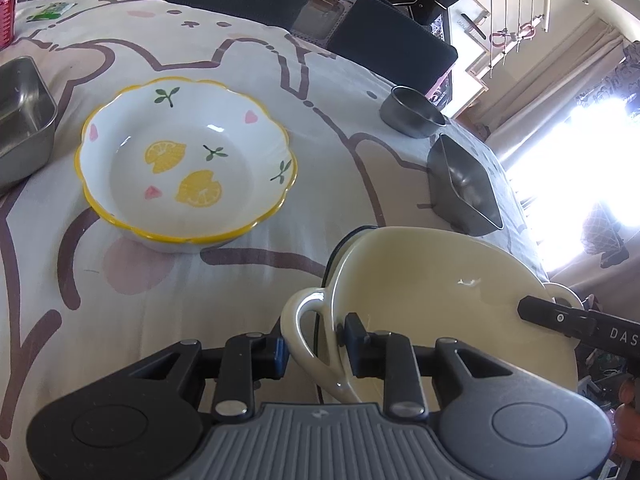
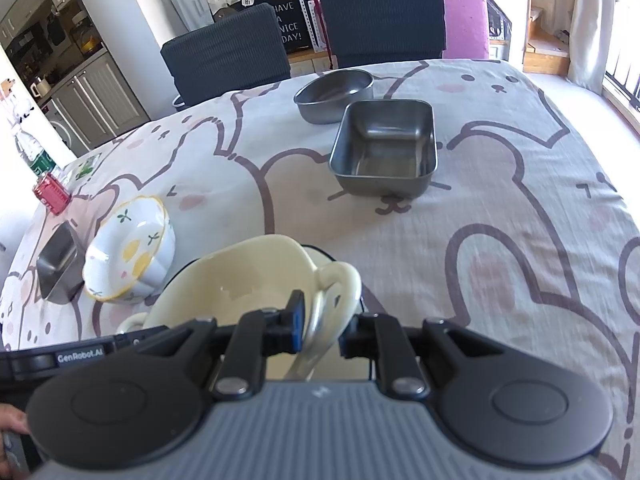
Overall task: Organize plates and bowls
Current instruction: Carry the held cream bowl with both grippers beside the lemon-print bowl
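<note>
A cream two-handled bowl [image 1: 432,300] is held above the table between both grippers. My left gripper [image 1: 316,344] is shut on its near handle [image 1: 304,332]. My right gripper [image 2: 322,328] is shut on the other handle [image 2: 336,292] of the same bowl [image 2: 240,284]; its fingers [image 1: 560,318] show in the left wrist view. A white lemon-patterned bowl with a yellow rim [image 1: 188,160] stands on the table to the left, also seen in the right wrist view [image 2: 128,248].
Steel rectangular tray [image 2: 384,148] and steel oval dish [image 2: 334,92] lie further back. Another steel tray [image 1: 20,116] sits left of the lemon bowl, next to a red can [image 2: 52,194]. Two dark chairs [image 2: 224,64] stand behind the bear-print tablecloth [image 2: 520,240].
</note>
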